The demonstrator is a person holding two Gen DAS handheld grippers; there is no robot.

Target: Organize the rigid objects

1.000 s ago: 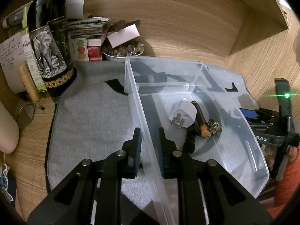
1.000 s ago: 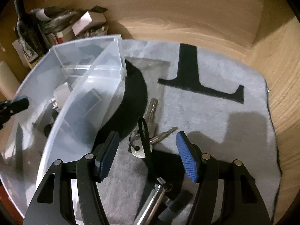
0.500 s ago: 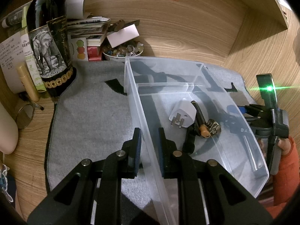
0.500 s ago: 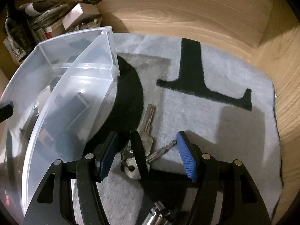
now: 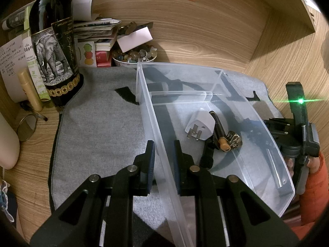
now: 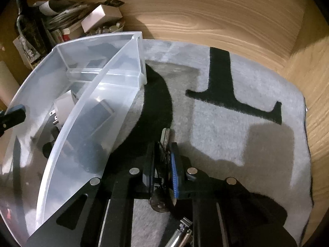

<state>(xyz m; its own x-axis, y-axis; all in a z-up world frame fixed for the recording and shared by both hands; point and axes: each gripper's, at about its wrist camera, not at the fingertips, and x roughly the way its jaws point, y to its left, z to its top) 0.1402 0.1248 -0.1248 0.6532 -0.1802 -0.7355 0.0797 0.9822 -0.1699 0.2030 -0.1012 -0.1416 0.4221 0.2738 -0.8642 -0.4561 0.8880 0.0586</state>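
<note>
Clear plastic bin [image 5: 218, 78], centre of the left wrist frame, stood on a grey mat [image 5: 98, 127] over the wooden tabletop [image 5: 205, 30]. Larger compartment held a white plug adapter [image 5: 198, 124] and a dark corded piece [image 5: 224, 140]; compartment behind the divider showed nothing distinct. Left gripper [image 5: 163, 148] fingers clamped the bin's near wall. Right gripper [image 6: 162, 154] fingers closed on a bunch of keys [image 6: 165, 136], lower centre, just beside the bin. Bowl of pebbles [image 5: 133, 56], upper centre.
</note>
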